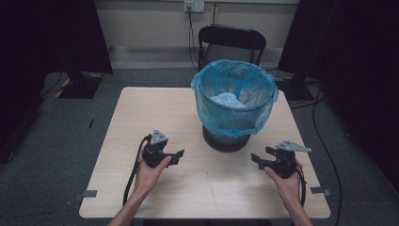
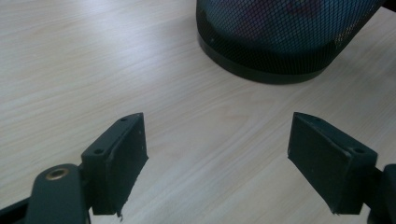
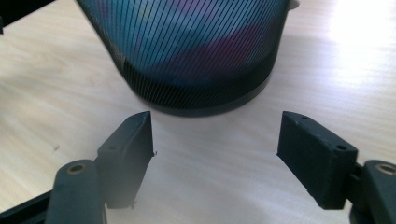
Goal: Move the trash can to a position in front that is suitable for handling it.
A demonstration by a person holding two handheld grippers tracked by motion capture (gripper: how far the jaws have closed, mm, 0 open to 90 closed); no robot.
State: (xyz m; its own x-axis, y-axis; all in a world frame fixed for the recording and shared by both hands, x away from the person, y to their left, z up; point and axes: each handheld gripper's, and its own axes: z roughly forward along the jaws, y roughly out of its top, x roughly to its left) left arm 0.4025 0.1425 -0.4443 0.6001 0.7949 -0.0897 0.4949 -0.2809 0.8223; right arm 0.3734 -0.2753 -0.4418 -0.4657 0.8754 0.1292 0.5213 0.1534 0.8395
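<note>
Standing at the middle of the pale wood-grain surface, toward its far edge, is a black wire-mesh wastebasket lined with a thin, crinkled blue plastic bag folded over the rim; a crumpled white wad lies inside. No writing or brand can be read anywhere.

The left gripper is held low over the surface, its fingers spread wide and holding nothing. In the left gripper view the basket's round, solid black base band sits ahead of the fingers and toward the right one, apart from both, with bare wood between and all around them.

The right gripper is likewise wide open and empty. In the right gripper view the mesh wall rises just beyond the fingers, more toward the left one, with a narrow strip of wood between fingertips and base.

Both pairs of fingers are blocky, matte black wedges with screw holes.

Open surface runs to the left of the left fingers and to the right of the right fingers up to the rounded corners. Beyond the far edge stands a black folding chair on grey carpet.
</note>
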